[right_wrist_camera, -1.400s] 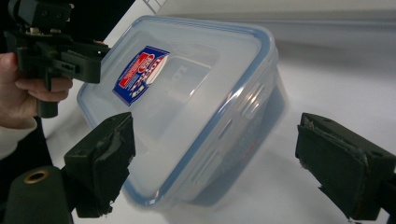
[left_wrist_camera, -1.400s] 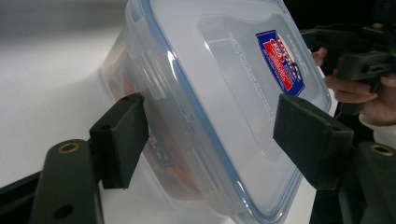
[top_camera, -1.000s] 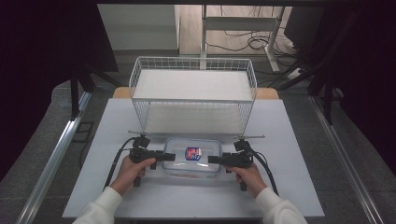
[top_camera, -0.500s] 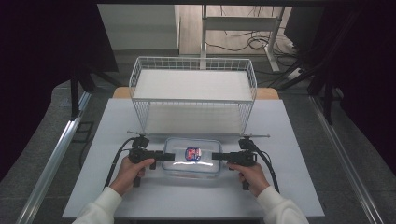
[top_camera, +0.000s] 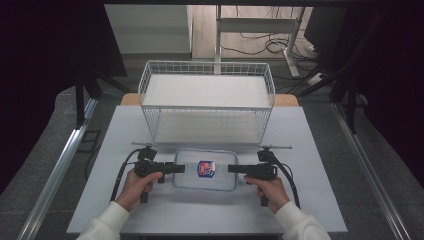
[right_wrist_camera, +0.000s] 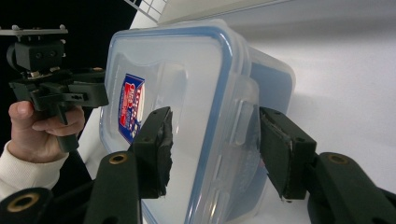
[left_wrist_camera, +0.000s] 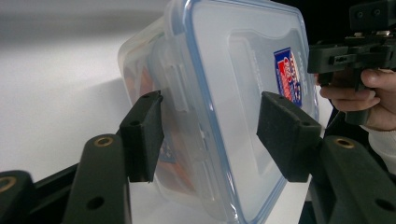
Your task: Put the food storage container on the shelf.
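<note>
Container on table, near front edge, centred. Wire basket directly behind it, apart. L gripper at container's left end, R gripper at right end, pointing at each other. L hand & R hand just in front of grippers. Label on lid, mid.

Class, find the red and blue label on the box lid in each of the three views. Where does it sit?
High view: label at the lid's centre, between both tools.
Left gripper view: upper right.
Right gripper view: left of centre.
Shared landmark: the lid's blue rim.
</note>
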Motion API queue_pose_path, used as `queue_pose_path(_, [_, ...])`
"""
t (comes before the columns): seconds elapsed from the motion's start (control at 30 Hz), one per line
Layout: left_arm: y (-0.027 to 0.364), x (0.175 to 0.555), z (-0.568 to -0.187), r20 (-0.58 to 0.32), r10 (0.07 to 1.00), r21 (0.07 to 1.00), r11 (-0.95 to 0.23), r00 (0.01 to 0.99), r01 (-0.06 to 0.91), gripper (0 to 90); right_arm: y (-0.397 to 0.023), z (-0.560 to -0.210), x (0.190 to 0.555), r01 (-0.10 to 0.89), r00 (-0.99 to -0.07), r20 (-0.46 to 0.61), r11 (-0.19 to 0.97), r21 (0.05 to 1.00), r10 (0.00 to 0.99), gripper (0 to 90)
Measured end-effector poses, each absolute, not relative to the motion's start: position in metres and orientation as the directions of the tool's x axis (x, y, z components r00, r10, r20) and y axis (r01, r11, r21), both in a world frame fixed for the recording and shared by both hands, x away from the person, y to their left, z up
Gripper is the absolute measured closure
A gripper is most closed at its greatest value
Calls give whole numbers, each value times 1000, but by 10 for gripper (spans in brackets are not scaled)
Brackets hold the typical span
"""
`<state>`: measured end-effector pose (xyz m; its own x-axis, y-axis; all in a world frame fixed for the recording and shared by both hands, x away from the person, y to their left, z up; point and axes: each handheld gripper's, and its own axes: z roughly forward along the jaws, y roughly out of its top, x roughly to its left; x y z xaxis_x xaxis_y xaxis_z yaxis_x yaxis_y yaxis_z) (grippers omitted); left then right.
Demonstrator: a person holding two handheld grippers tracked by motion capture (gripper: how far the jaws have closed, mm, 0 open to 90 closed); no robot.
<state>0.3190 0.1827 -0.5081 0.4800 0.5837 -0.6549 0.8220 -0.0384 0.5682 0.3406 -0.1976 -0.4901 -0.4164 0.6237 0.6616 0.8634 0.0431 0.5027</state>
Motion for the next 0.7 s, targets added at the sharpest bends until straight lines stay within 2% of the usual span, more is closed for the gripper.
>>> queue_pose_path(0.23, [183,315,-503,-639,595,582,-40,488,812,440,-198,-483,335,857,-420,661,31,515,622,500])
queue_pose_path(0.7, [187,320,-491,-639,585,609,-11,499,793,471,-198,-471,344,806,-485,626,33,591,611,498])
